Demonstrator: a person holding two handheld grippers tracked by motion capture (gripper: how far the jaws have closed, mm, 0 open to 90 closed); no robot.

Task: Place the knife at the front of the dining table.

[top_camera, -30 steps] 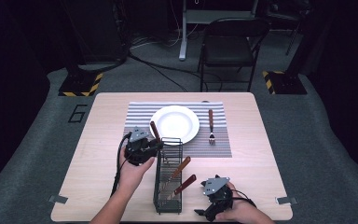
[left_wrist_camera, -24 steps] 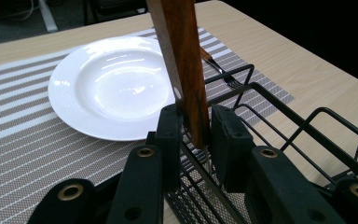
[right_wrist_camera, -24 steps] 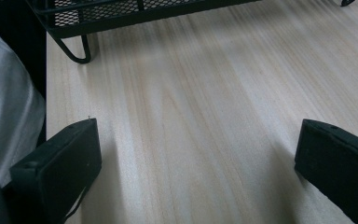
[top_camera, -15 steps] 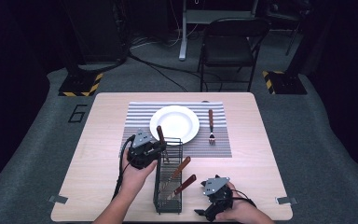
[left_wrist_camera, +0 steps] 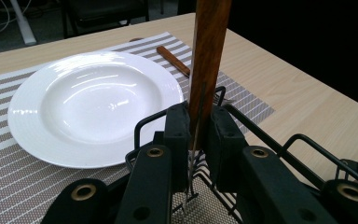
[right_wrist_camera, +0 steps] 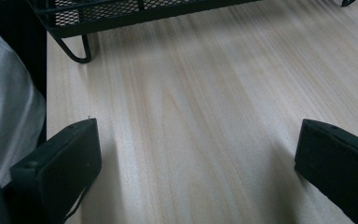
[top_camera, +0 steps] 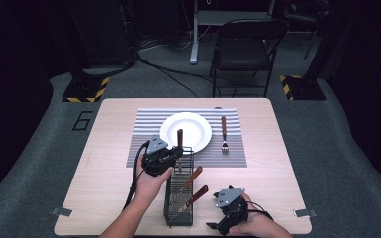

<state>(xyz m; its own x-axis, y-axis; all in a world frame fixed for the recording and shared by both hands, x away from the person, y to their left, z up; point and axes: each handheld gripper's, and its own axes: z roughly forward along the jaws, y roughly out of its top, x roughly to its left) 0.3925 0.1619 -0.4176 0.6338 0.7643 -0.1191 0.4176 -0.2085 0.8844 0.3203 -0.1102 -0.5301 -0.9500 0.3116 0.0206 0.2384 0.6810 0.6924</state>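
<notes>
High view: a wooden bench (top_camera: 109, 168) carries a striped placemat (top_camera: 149, 124), a white plate (top_camera: 193, 130) at its middle and a wooden-handled fork (top_camera: 224, 134) lying on the mat just right of the plate. A black wire caddy (top_camera: 179, 198) stands in front of the mat, near the bench's front edge, with two wooden-handled utensils (top_camera: 192, 187) leaning inside it. A dark chair (top_camera: 243, 49) stands beyond the bench. The left gripper (top_camera: 177, 154), at the caddy's far end, has just been closing and now clamps an upright wooden handle (top_camera: 179, 137); in the left gripper view the pads press the handle (left_wrist_camera: 207, 60) from both sides above the caddy rim (left_wrist_camera: 270, 144). The right gripper (right_wrist_camera: 196, 172) rests near the front edge, jaws spread wide over bare wood, holding nothing.
</notes>
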